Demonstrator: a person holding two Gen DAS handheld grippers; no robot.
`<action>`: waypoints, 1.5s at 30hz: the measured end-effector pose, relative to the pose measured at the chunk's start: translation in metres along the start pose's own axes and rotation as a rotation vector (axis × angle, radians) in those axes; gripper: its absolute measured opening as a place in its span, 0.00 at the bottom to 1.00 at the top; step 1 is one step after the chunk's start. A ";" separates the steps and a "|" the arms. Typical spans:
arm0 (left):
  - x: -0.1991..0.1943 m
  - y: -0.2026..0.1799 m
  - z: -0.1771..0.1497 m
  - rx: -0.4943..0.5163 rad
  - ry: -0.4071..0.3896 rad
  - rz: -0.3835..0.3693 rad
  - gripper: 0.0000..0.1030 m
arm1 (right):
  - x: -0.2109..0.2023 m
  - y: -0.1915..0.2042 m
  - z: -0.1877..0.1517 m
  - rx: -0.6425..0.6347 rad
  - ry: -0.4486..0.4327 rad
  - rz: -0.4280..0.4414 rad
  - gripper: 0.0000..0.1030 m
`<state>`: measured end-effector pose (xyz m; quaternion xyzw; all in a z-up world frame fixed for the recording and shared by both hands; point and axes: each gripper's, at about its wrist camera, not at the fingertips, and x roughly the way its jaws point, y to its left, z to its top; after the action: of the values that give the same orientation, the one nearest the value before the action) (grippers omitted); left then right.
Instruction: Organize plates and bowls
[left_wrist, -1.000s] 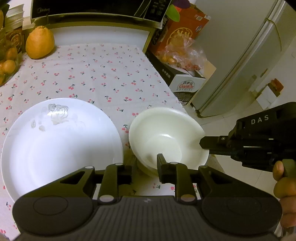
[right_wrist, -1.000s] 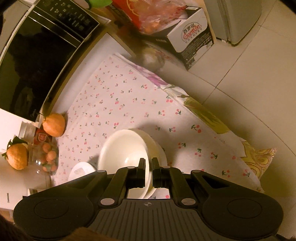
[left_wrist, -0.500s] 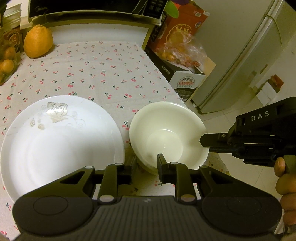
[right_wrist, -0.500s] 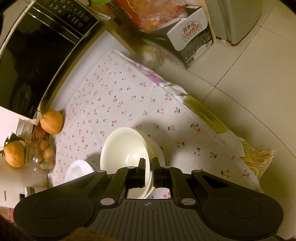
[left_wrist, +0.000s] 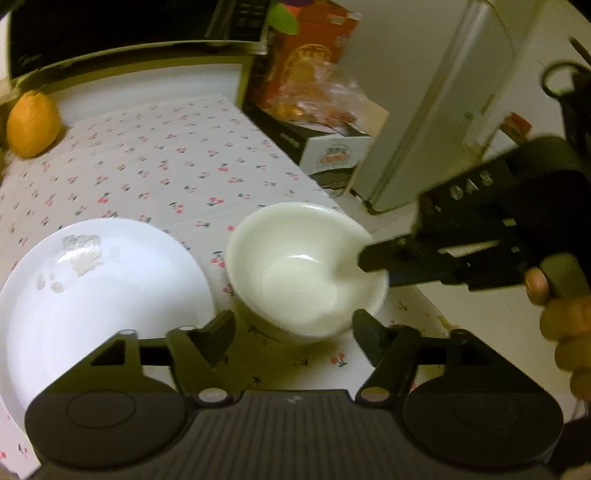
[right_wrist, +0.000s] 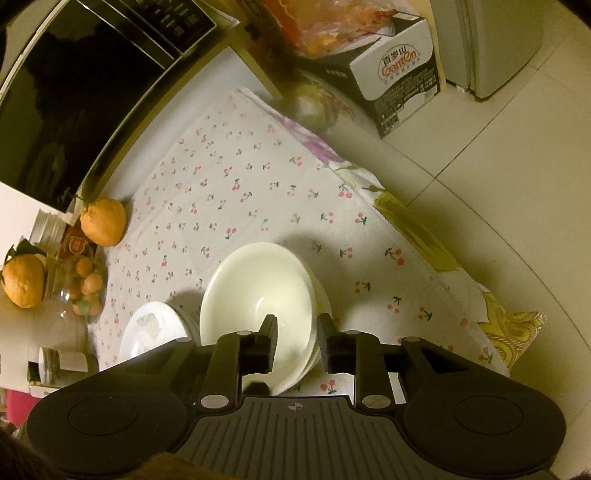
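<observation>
From your left wrist, your left gripper (left_wrist: 293, 325) is spread wide and holds nothing, hovering just short of the bowl (left_wrist: 303, 269) on the cherry-print cloth (left_wrist: 155, 162). A plate (left_wrist: 92, 295) lies just beside the bowl.

From your right wrist, your right gripper (right_wrist: 297, 341) has its fingers parted, straddling the bowl's (right_wrist: 258, 295) near rim without clamping it. The bowl sits on other dishes, near the cloth's edge.
</observation>
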<state>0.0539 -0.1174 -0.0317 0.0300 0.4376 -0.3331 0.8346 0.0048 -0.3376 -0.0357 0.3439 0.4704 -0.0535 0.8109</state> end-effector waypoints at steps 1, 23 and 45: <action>0.000 -0.003 -0.001 0.022 -0.001 0.002 0.72 | -0.001 0.000 0.000 -0.007 0.001 0.005 0.32; 0.013 -0.016 -0.002 0.444 -0.040 0.031 0.99 | 0.015 -0.011 0.001 0.110 0.087 0.106 0.65; 0.039 -0.024 0.004 0.593 0.012 0.076 0.99 | 0.036 -0.019 0.002 0.140 0.043 -0.024 0.58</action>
<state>0.0582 -0.1576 -0.0528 0.2909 0.3248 -0.4145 0.7988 0.0190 -0.3446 -0.0735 0.3951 0.4870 -0.0883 0.7739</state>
